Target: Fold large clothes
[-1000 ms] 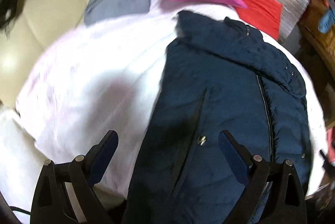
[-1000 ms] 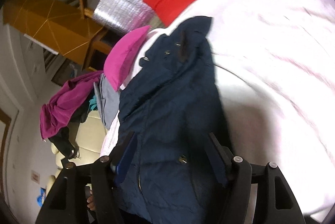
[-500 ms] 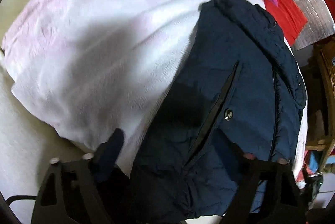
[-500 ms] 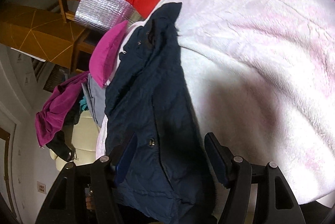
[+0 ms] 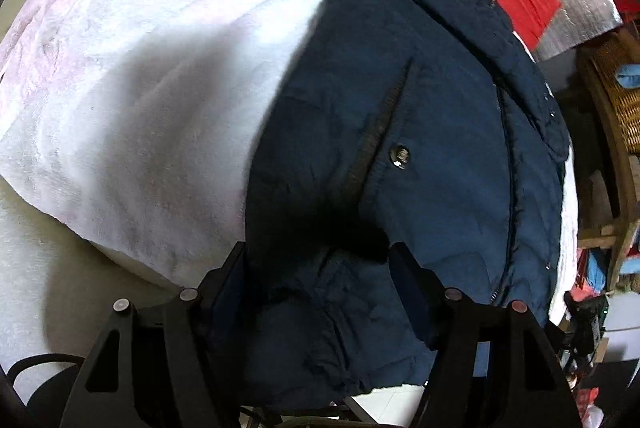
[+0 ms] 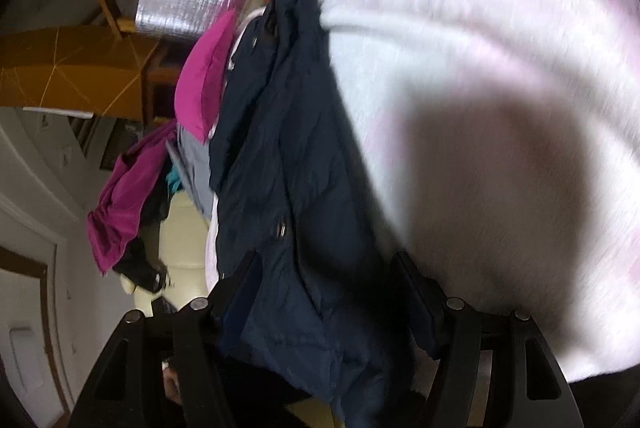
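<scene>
Left wrist view: left gripper (image 5: 320,268) jaws closing, partly apart, navy jacket (image 5: 420,108) hem bunched between them; can't tell if pads press it yet. Jacket lies on white-pink blanket (image 5: 140,88).

Right wrist view: right gripper (image 6: 328,280) jaws partly apart, jacket (image 6: 288,148) edge between them; grip unclear. Magenta cloth (image 6: 204,76) beside jacket collar.

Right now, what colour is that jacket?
Dark navy blue jacket, clearest in the left wrist view.
</scene>
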Demonstrator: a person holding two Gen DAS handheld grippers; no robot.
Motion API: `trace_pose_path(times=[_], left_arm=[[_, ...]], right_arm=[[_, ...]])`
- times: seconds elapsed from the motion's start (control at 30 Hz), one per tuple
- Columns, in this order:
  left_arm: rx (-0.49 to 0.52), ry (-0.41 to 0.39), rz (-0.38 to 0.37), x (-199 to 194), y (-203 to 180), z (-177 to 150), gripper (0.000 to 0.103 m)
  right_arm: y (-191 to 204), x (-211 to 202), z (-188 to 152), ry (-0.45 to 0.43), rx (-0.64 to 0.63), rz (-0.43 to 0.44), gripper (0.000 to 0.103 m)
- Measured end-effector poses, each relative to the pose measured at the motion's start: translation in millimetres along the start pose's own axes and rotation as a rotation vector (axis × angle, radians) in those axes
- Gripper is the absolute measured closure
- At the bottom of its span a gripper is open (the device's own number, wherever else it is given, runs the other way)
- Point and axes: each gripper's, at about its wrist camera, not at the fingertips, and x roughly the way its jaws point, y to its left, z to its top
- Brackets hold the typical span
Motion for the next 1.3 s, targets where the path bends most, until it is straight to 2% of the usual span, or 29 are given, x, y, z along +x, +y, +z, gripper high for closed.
trace_pose_path(times=[0.1,0.2,0.23,0.3,0.33,0.37,0.4,0.47,0.53,0.6,0.67,0.73,0.77,0.83,0.87,0.9,0.97,1.07,1.2,1.3], left_arm=[[0.011,0.010,-0.030,0.1,1.8,-1.9,0.033],[0.014,0.015,-0.027,2.7,2.7,-0.7,0.037],[0.007,0.021,-0.029,5.5,3.3,0.6,0.037],[-0.004,0.035,-0.029,5.1,2.6,4.1,0.037],[-0.006,0.039,-0.031,7.2,4.7,6.5,0.039],[-0.008,0.040,-0.034,7.3,2.1,6.9,0.048],[-0.008,0.038,-0.039,7.0,0.9,7.3,0.053],[-0.006,0.031,-0.060,2.6,1.3,6.2,0.064],[-0.003,0.025,-0.069,0.2,0.4,6.0,0.067],[-0.005,0.025,-0.066,-0.5,-2.0,5.5,0.067],[-0.016,0.033,-0.058,1.4,-1.5,6.2,0.065],[-0.027,0.049,-0.062,0.5,3.8,4.4,0.061],[-0.022,0.053,-0.065,2.0,2.4,5.7,0.061],[0.001,0.049,-0.063,2.2,-2.8,5.9,0.062],[0.009,0.044,-0.061,0.9,-4.4,5.6,0.066],[0.013,0.040,-0.058,0.9,-6.6,6.3,0.070],[0.009,0.030,-0.059,-1.3,-9.1,8.7,0.084],[-0.003,0.018,-0.127,-16.1,-5.0,15.4,0.091],[0.021,-0.040,-0.241,-52.1,-9.3,33.1,0.093],[0.051,-0.083,-0.294,-77.4,-17.8,52.6,0.093]], right_arm=[[5.5,8.4,-15.9,0.057,-0.028,0.016,0.032],[15.2,15.7,-30.9,0.109,-0.078,0.038,0.034],[19.4,19.2,-36.0,0.109,-0.112,0.001,0.036],[22.6,25.6,-41.3,0.112,-0.160,-0.081,0.058],[22.1,28.2,-42.0,0.110,-0.164,-0.114,0.064],[22.0,27.5,-42.0,0.102,-0.160,-0.120,0.073],[25.1,24.2,-43.1,0.084,-0.168,-0.114,0.080],[35.2,15.7,-47.7,0.041,-0.209,-0.067,0.080],[48.1,7.7,-50.0,0.008,-0.253,0.016,0.080],[50.5,10.3,-48.4,0.014,-0.259,0.038,0.077],[40.1,20.4,-46.8,0.044,-0.211,-0.015,0.077],[31.2,30.7,-46.3,0.070,-0.181,-0.084,0.065],[28.5,32.9,-48.1,0.087,-0.176,-0.104,0.054],[34.0,37.6,-49.4,0.092,-0.215,-0.111,0.053],[38.9,37.7,-51.2,0.088,-0.247,-0.121,0.055],[43.1,36.7,-52.9,0.080,-0.266,-0.130,0.067],[48.8,31.4,-51.3,0.060,-0.289,-0.136,0.079],[66.6,16.8,-46.9,0.002,-0.334,-0.081,0.085],[100.0,1.9,-36.9,-0.092,-0.435,-0.060,0.088],[122.1,-5.2,-17.3,-0.171,-0.470,-0.046,0.089]])
